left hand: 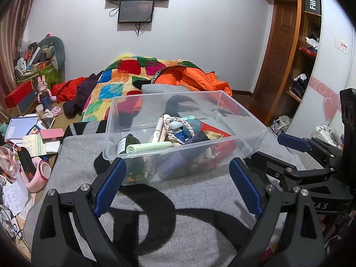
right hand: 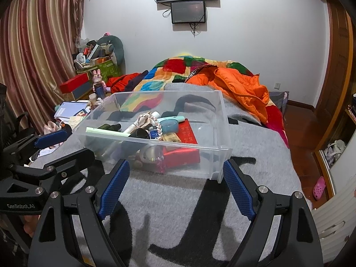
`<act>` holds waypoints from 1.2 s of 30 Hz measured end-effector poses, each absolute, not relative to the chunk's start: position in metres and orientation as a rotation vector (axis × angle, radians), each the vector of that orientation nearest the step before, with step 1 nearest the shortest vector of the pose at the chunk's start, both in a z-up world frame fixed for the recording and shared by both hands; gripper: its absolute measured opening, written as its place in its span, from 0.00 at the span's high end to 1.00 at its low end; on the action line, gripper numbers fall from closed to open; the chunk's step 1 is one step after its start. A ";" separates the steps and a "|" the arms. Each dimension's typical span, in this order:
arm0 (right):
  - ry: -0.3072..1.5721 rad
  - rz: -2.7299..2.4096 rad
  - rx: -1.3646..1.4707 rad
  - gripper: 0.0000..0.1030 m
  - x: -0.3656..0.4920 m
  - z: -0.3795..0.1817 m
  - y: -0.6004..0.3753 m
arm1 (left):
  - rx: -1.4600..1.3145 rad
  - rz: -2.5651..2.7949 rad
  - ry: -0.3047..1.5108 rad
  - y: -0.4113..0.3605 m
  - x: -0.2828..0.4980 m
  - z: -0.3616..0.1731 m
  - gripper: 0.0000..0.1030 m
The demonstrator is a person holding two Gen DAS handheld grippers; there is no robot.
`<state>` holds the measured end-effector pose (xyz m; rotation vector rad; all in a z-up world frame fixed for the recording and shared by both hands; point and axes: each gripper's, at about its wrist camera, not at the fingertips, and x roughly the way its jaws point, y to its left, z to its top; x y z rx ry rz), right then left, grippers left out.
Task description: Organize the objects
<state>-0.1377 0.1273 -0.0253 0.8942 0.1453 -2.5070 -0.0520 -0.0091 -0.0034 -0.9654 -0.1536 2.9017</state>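
Note:
A clear plastic bin (left hand: 241, 129) (right hand: 220, 124) stands on a grey blanket with black letters. Inside lie a pale green tube (left hand: 149, 146) (right hand: 106, 132), a dark bottle (left hand: 128, 143), a braided cord (left hand: 178, 122), a teal tape roll (right hand: 169, 125), a red box (right hand: 189, 133) and several other small items. My left gripper (left hand: 178, 178) is open just short of the bin's near wall, with nothing between its blue pads. My right gripper (right hand: 176, 184) is also open and empty, facing the bin's near right corner. Each gripper shows at the edge of the other's view.
A colourful quilt (left hand: 115, 75) and an orange jacket (right hand: 240, 84) are heaped behind the bin. Books, boxes and a pink object (left hand: 40, 173) crowd the bedside on the left. A wooden wardrobe (left hand: 284, 44) stands at the right, and a pink slipper (right hand: 319, 188) lies on the floor.

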 end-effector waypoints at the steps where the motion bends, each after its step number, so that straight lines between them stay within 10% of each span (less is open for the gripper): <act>1: 0.143 -2.505 0.896 0.19 -0.138 -0.026 0.127 | -0.966 2.901 -0.153 -0.009 -0.052 -0.003 0.08; 36: 0.108 -2.503 0.915 0.18 -0.142 -0.028 0.129 | -0.949 2.903 -0.178 -0.012 -0.049 -0.001 0.08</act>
